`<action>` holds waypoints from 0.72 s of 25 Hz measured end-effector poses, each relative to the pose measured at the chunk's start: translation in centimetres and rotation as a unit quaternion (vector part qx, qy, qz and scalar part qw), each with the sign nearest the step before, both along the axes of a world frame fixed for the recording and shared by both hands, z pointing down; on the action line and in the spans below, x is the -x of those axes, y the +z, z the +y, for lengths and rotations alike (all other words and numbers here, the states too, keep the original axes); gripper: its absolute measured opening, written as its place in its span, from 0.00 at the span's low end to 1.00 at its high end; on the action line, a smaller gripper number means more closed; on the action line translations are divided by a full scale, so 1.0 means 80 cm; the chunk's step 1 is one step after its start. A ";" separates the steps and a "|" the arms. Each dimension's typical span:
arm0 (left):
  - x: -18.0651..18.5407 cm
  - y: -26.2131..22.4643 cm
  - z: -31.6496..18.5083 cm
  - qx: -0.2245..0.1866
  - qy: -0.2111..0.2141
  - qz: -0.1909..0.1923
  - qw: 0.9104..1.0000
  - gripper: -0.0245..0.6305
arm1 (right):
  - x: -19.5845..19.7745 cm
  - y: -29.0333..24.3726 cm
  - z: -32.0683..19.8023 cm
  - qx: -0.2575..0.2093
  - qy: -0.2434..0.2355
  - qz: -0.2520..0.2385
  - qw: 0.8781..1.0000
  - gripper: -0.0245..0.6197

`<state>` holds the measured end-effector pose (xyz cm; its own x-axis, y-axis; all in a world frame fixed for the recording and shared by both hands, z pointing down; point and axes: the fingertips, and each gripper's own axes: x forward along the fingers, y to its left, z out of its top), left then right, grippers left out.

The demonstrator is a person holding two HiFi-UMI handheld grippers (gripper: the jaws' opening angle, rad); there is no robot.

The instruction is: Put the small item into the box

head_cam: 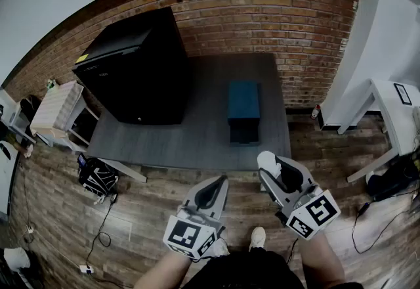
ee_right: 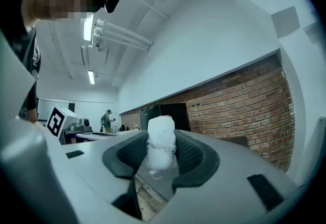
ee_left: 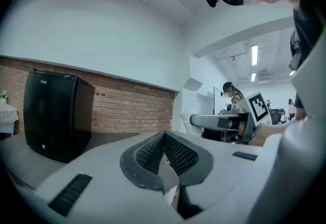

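Head view: the person stands on the wood floor (head_cam: 144, 215) at the near edge of a grey tabletop (head_cam: 197, 140), both tools level and short of that edge. The blue box (head_cam: 243, 102) sits on the tabletop right of centre, well apart from both tools. A black cabinet (head_cam: 134, 67) stands on the tabletop's left, by the brick wall (head_cam: 262, 12). The right tool (head_cam: 273, 167) carries the small item (head_cam: 266, 161), a white lump at its tips, over the floor near the tabletop edge and not in the box. The left tool (head_cam: 216, 184) is beside it with nothing showing in it. Left gripper view: jaws pressed together, ribbed pads meeting at the tips, nothing between. Right gripper view: jaws pinch the small item between the pads. It is a white, soft-looking wad standing upright, cinched round the middle by thin thread. A loose thread end hangs below and the top pokes above the pads.
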<state>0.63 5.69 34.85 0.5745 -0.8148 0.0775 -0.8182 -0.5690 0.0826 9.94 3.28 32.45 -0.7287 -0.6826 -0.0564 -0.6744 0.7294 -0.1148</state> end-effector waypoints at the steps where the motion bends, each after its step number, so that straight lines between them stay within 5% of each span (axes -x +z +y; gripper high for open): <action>1: 0.000 0.000 0.000 0.000 -0.001 0.000 1.000 0.09 | 0.000 -0.001 0.000 0.000 -0.001 -0.001 1.000 0.31; 18: -0.006 -0.003 -0.004 -0.002 -0.001 0.000 1.000 0.09 | -0.008 -0.007 -0.002 -0.004 -0.007 -0.012 1.000 0.31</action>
